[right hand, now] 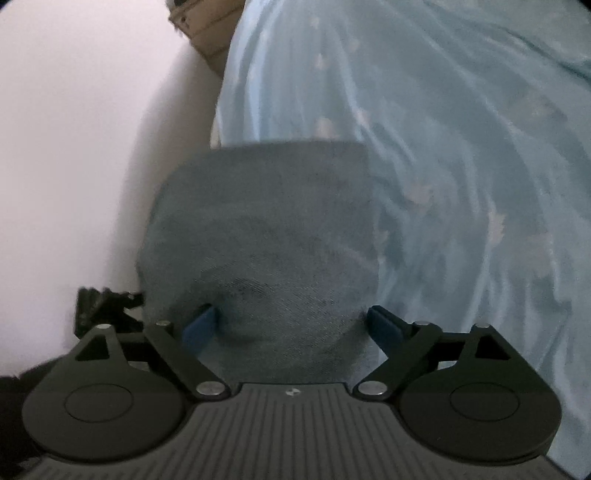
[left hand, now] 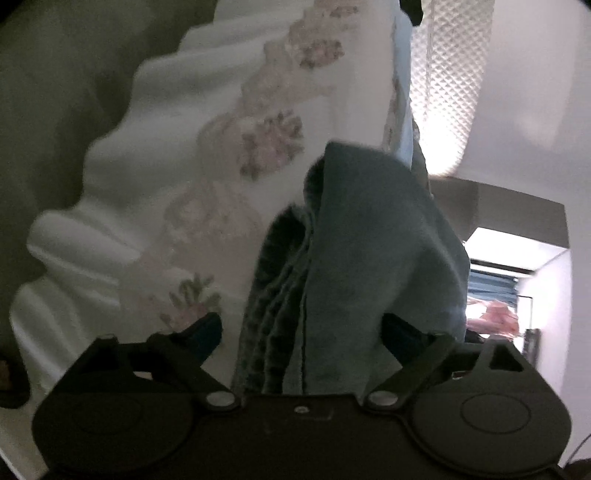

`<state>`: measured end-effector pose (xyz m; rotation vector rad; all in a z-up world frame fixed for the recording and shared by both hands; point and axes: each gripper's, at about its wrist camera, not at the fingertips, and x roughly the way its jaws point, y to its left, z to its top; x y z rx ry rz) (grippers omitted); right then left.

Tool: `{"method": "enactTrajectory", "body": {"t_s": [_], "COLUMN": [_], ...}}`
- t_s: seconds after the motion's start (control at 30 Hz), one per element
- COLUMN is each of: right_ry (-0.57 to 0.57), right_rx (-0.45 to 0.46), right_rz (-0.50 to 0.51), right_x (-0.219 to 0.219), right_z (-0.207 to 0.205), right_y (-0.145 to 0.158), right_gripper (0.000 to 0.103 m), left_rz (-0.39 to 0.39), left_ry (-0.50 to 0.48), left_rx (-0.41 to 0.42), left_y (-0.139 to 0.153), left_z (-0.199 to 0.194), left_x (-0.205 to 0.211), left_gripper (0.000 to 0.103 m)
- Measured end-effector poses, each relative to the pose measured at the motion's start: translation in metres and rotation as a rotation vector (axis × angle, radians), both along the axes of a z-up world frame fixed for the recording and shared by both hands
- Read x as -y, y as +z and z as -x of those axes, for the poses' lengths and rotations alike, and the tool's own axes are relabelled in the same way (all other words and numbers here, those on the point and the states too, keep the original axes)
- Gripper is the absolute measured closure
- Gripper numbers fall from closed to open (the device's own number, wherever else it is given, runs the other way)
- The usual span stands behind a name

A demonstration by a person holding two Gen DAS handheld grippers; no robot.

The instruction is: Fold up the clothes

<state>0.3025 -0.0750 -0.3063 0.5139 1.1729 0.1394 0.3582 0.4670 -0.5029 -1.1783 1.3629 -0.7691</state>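
Left wrist view: left tongs (left hand: 301,328) spread wide, both dark fingers (left hand: 205,330) well apart w/ the folded teal cloth (left hand: 354,258) standing between them; pads don't seem to press it, though the right pad sits close to the cloth edge. Cloth shows several stacked layers along its left edge, smooth face to the right. It rests on a white bedsheet w/ faded pink floral print (left hand: 207,155), which is rumpled in waves along its left border. Beyond, a strip of light blue fabric (left hand: 400,110), a white quilted panel (left hand: 447,74), pale wall and a lit opening at far right, too blurry to read. Right wrist view: right tongs (right hand: 291,325) also spread wide, blue pads (right hand: 201,325) on each side of the near end of the same teal cloth (right hand: 266,229); left pad touches or nearly touches the fabric, can't tell if it presses. Cloth lies flat as a neat folded rectangle, against a light blue sheet w/ small pale motifs (right hand: 443,129) on its right, white wall (right hand: 74,147) on its left. Cardboard box (right hand: 207,29) at top edge. Small black object (right hand: 99,302) at left, unclear what.
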Motion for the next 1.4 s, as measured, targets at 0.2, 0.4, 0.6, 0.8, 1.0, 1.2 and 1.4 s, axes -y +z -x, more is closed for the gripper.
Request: {"method": "enactTrajectory", "body": {"t_s": [0.2,0.4,0.6,0.8,1.0,1.2,1.4], "right_ry": [-0.005,-0.022,-0.045,-0.065,-0.053,-0.077,-0.067], "right_rx": [-0.006,0.027,0.051,0.109,0.17,0.201,0.254], "right_rz": [-0.028,-0.001,-0.005,-0.027,-0.026,-0.036,-0.071], "right_x": [-0.014,-0.031,-0.043,-0.062,-0.077,-0.082,-0.067], "right_z": [-0.008,0.002,0.019,0.038,0.058,0.087,0.116], "right_y": [-0.009,0.008,0.038,0.086,0.137,0.173,0.189], "right_gripper": [0.003,0.046,0.07,0.075,0.075,0.075,0.075], "left_rz": [-0.01,-0.092,-0.132,-0.128,-0.116,-0.151,-0.24], "left_ry": [-0.021,-0.01,-0.036,-0.019,-0.013,-0.02,-0.007], "left_rx": [0.015,0.046,0.071,0.095,0.133,0.172,0.231], "left_y": [0.013,0.04,0.074,0.112,0.161,0.221,0.273], "left_z": [0.004,0.009,0.012,0.021,0.036,0.06,0.099], "left_x": [0.02,0.009,0.001,-0.008,-0.016,-0.014,0.003], "left_gripper": [0.011,0.062,0.078,0.079,0.079,0.079,0.079]}}
